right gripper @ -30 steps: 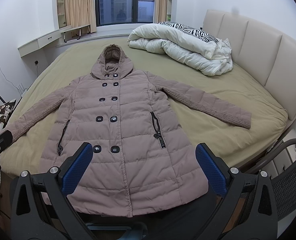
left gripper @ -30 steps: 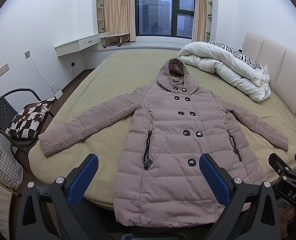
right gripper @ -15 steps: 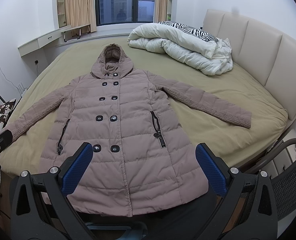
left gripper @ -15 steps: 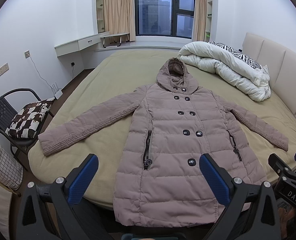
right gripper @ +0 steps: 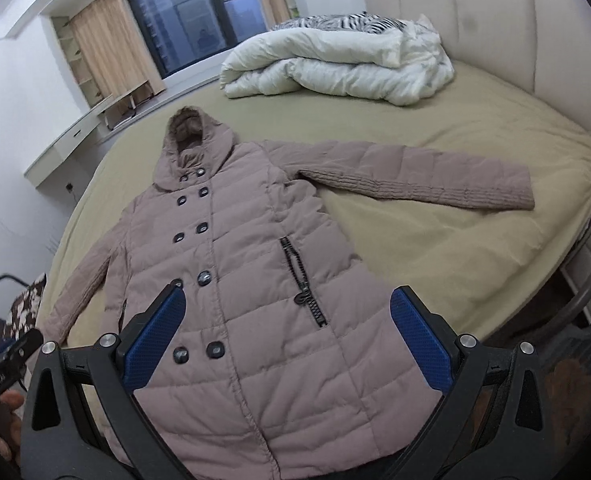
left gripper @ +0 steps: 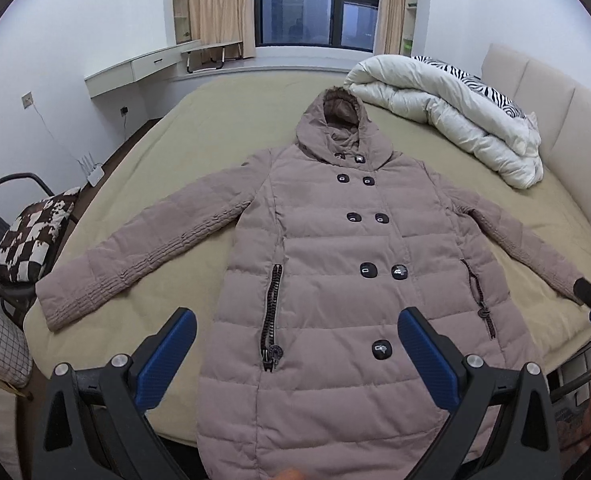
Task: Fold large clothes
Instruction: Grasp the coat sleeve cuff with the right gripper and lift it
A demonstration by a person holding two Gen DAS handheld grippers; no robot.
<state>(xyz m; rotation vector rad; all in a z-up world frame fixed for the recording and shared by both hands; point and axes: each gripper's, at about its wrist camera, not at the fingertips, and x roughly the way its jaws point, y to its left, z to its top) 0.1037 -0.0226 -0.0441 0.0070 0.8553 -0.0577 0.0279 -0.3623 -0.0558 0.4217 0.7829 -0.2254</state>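
Pink padded coat (left gripper: 335, 272) lies flat and unfolded on the bed (left gripper: 223, 128), ahead of both jaws; left gripper (left gripper: 295, 344) and right gripper (right gripper: 287, 332) are spread, holding nothing; all folding remains.

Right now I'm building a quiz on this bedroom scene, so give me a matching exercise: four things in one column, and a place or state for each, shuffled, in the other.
Things:
1. puffer coat
2. white duvet
3. checkered cushion
4. left gripper

Places or states:
A. bundled up near the headboard
B. open, holding nothing
C. spread flat on the bed, buttoned, sleeves out
D. on the black chair beside the bed

Pairs: 1-C, 2-A, 3-D, 4-B
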